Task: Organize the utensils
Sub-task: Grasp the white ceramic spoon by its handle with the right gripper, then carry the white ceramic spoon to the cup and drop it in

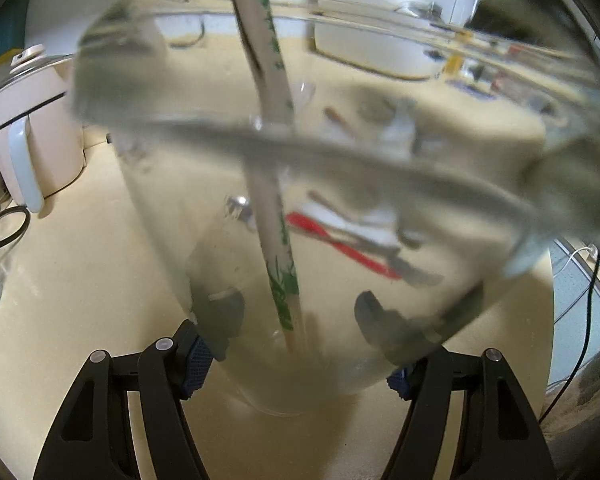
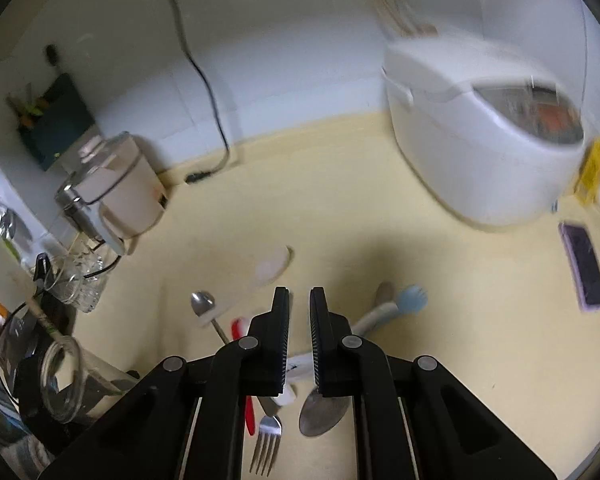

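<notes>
My left gripper [image 1: 296,364] is shut on a clear glass jar [image 1: 340,184] that fills the left wrist view; a paper-wrapped pair of chopsticks [image 1: 274,160] stands inside it. The jar also shows at the lower left of the right wrist view [image 2: 62,376]. My right gripper [image 2: 299,332] hovers over loose utensils on the cream counter [image 2: 440,340], its jaws a narrow gap apart with nothing between them. Below it lie a fork [image 2: 266,440], a large metal spoon [image 2: 322,414], a small spoon [image 2: 204,304], a red-handled utensil [image 2: 249,408] and a blue spork [image 2: 410,298].
A white rice cooker [image 2: 480,128] stands at the back right, a phone [image 2: 584,266] to its right. A kettle [image 2: 116,196] and ribbed glasses [image 2: 80,280] stand at the left; the kettle also shows in the left wrist view [image 1: 32,128]. A round white lid [image 2: 274,264] lies mid-counter.
</notes>
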Demonstrator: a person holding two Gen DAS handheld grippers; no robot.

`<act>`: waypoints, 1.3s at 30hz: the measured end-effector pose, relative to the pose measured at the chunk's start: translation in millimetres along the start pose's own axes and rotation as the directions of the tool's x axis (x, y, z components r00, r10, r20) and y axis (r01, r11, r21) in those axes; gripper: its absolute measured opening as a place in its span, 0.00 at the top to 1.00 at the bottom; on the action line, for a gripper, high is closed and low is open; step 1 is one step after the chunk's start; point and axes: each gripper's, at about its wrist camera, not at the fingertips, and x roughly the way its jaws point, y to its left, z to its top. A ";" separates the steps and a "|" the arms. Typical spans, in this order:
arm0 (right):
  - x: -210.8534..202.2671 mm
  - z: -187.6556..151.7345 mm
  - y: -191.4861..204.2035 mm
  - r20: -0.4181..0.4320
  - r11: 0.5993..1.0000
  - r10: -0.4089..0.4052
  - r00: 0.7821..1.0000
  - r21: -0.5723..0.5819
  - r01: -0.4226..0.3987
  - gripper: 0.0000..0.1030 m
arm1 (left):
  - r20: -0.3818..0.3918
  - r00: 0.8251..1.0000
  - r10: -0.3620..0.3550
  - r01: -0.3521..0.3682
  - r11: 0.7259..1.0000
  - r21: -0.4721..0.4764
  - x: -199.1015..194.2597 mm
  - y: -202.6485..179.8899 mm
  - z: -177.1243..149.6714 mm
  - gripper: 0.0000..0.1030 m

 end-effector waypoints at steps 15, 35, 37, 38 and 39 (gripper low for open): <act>99.8 -6.1 -57.8 -0.393 0.918 -0.114 0.912 0.311 0.248 0.65 | 0.002 1.000 -0.004 0.004 1.000 -0.001 -1.4 3.4 -0.1 0.29; 116.0 -3.2 -35.2 -0.282 0.977 -0.140 0.949 0.114 0.179 0.87 | 0.001 1.000 -0.007 0.007 1.000 -0.003 -3.2 1.8 0.8 0.29; 103.0 -7.9 -34.0 -0.239 0.983 -0.111 0.965 0.116 0.142 0.87 | 0.001 1.000 -0.008 0.008 1.000 -0.003 -3.1 1.8 0.8 0.29; 95.2 -9.4 -32.2 -0.214 0.986 -0.099 0.972 0.111 0.125 0.88 | 0.001 1.000 -0.008 0.008 1.000 -0.003 -3.2 1.8 0.7 0.29; 87.0 -10.6 -30.2 -0.191 0.988 -0.085 0.978 0.109 0.107 0.88 | 0.001 1.000 -0.008 0.008 1.000 -0.004 -3.1 1.7 0.7 0.29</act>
